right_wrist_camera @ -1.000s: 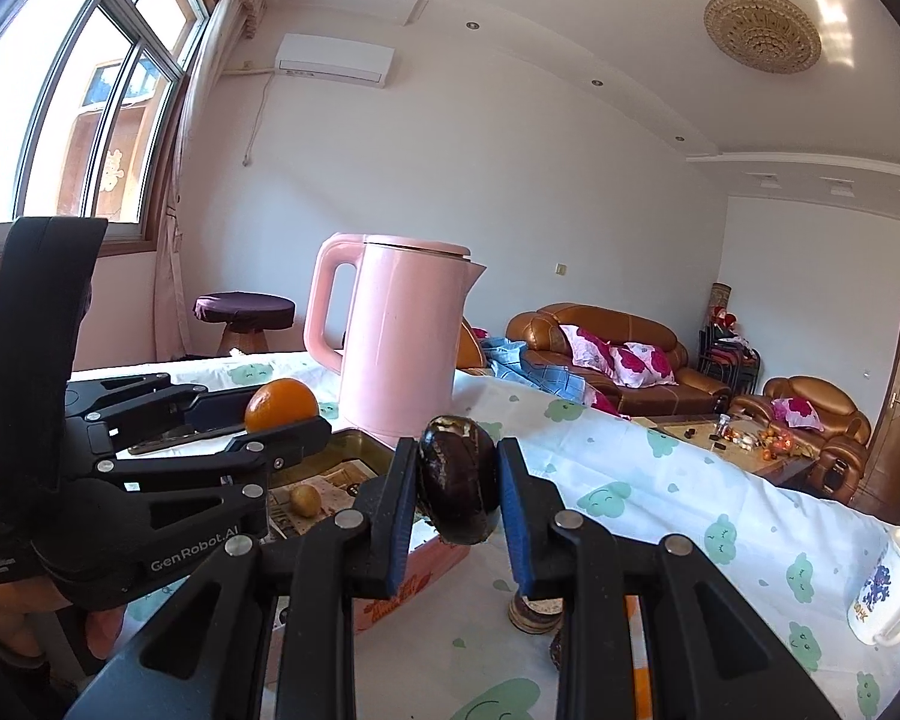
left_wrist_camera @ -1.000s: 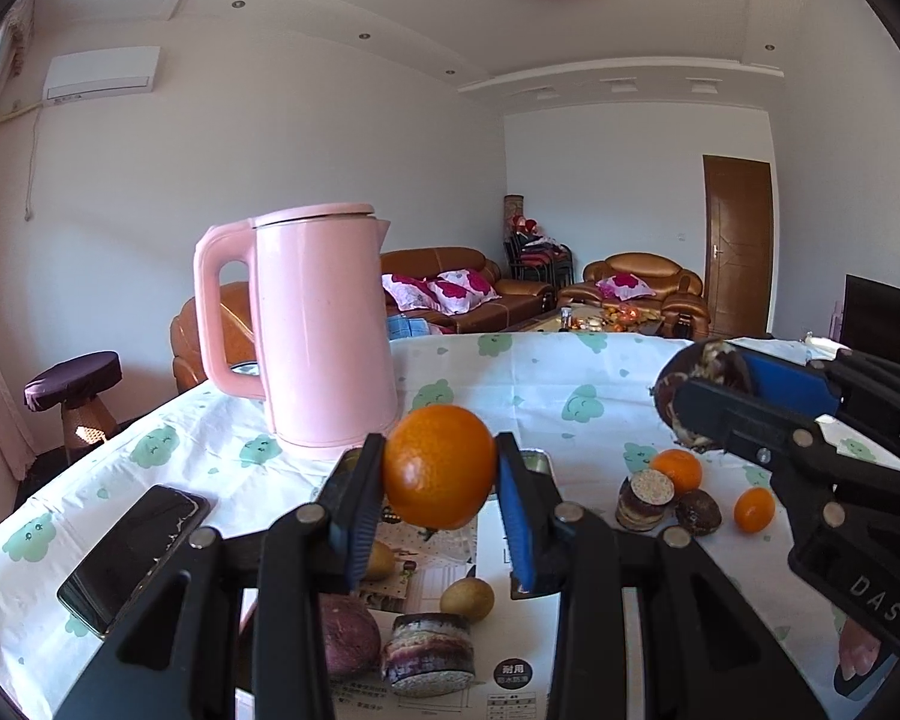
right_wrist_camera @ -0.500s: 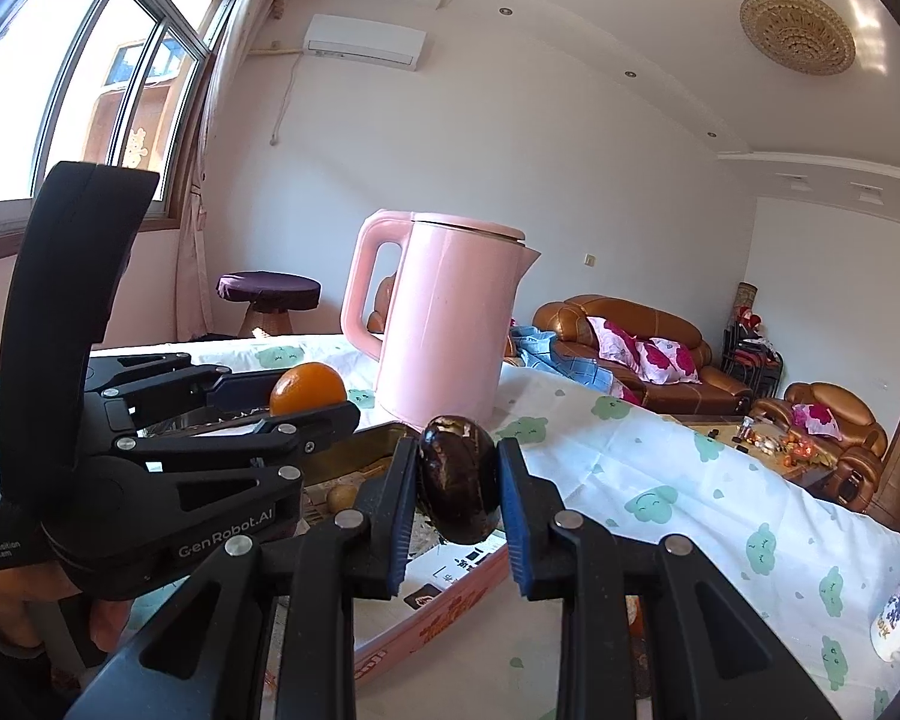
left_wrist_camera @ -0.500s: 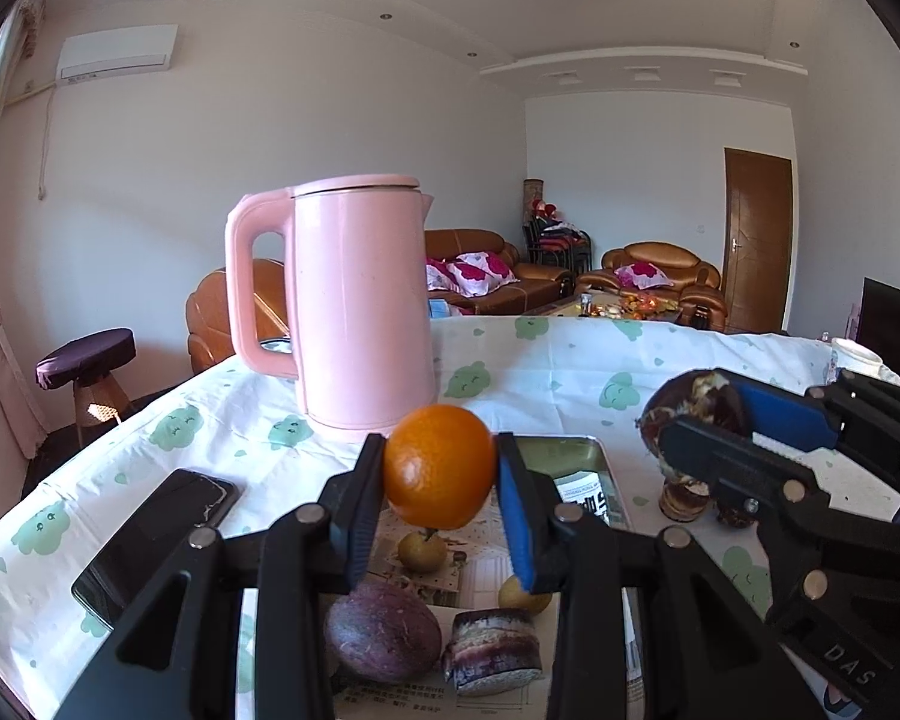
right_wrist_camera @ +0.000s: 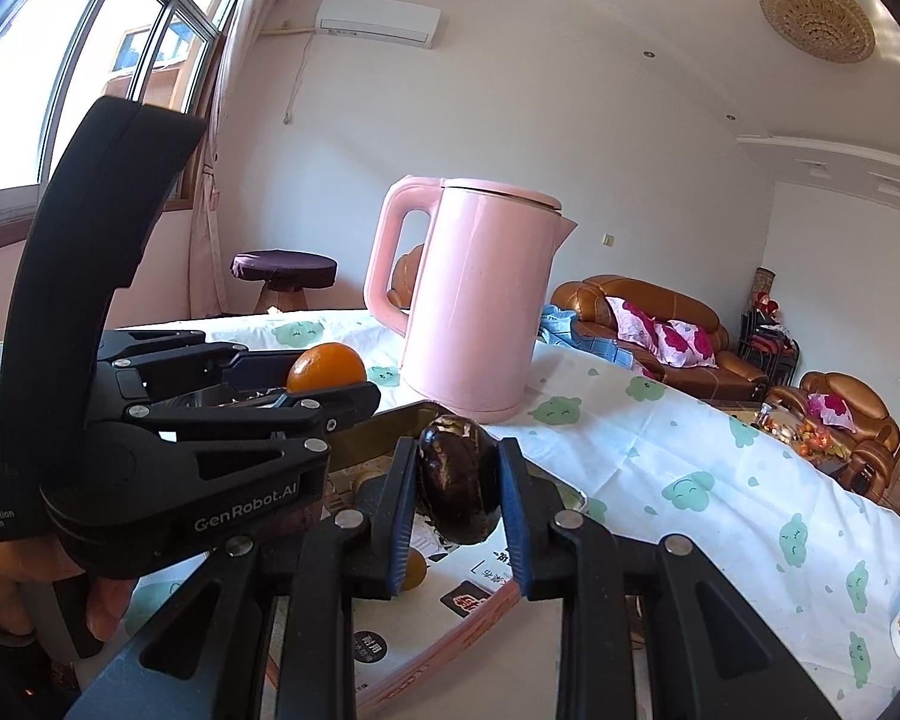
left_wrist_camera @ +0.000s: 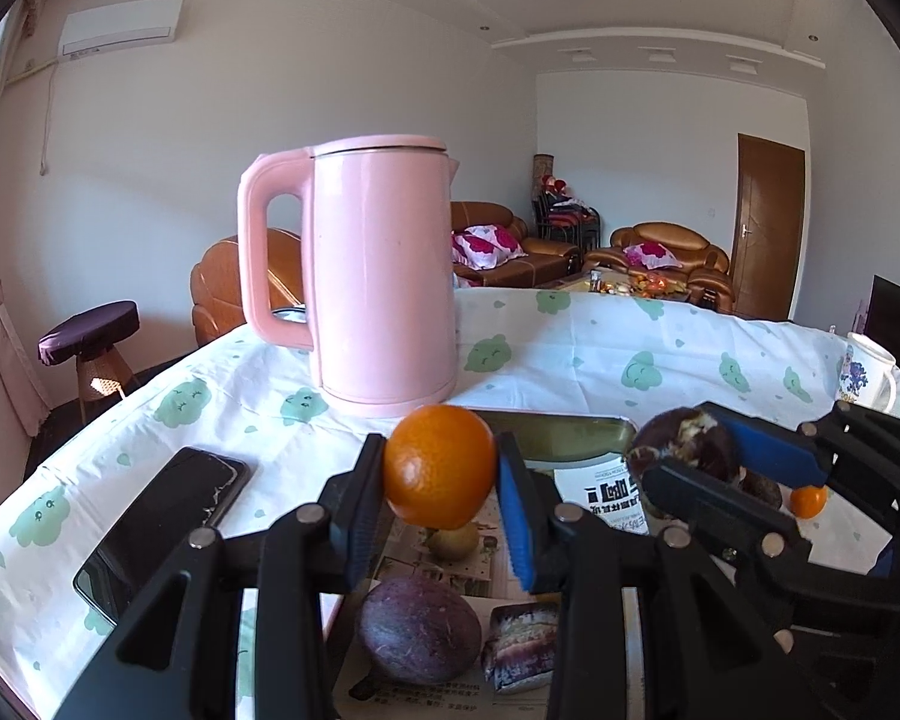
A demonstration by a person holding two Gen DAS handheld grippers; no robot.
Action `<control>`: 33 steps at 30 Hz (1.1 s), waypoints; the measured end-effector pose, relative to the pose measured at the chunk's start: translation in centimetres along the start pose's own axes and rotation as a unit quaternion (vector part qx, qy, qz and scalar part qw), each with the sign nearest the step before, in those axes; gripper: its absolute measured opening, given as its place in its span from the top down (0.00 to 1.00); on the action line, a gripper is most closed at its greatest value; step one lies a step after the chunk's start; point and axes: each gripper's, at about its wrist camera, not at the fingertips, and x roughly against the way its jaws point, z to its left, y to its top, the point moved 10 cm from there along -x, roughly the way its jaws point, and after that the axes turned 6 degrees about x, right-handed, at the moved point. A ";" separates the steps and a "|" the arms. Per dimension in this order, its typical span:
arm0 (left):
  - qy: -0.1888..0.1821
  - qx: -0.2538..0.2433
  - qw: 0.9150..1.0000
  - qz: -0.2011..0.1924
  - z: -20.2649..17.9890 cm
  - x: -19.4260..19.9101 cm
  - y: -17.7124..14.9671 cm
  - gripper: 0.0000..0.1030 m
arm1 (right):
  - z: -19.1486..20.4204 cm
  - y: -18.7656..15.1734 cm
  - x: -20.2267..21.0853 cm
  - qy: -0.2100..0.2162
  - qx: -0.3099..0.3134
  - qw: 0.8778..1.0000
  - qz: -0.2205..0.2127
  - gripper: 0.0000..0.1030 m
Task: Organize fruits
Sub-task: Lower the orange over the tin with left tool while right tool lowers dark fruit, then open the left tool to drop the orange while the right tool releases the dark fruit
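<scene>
My left gripper is shut on an orange and holds it above a tray lined with printed paper. In the tray lie a purple passion fruit, a cut dark fruit piece and a small yellow-green fruit. My right gripper is shut on a dark brown wrinkled fruit over the same tray. The right gripper also shows in the left wrist view, and the left one with its orange in the right wrist view.
A pink kettle stands on the tablecloth just behind the tray. A black phone lies to the left. A small orange lies right of the tray, and a white mug stands at the far right table edge.
Both grippers have moved forward toward the kettle and lowered over the tray, each still holding its fruit. The kettle looms larger in both views.
</scene>
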 end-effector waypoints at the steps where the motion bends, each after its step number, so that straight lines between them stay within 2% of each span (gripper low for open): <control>1: 0.000 0.000 1.000 0.004 0.1 -0.2 -0.1 0.64 | 0.1 -0.1 -0.2 0.000 0.000 1.000 0.003 0.73; 22: -0.005 -0.003 0.999 0.047 0.2 -2.0 -1.4 0.64 | 0.8 -1.2 -2.2 0.023 -0.007 0.998 0.050 0.73; 33: -0.005 -0.003 0.999 0.052 0.3 -2.1 -1.5 0.64 | 1.8 -1.7 -2.4 0.045 0.002 0.997 0.069 0.73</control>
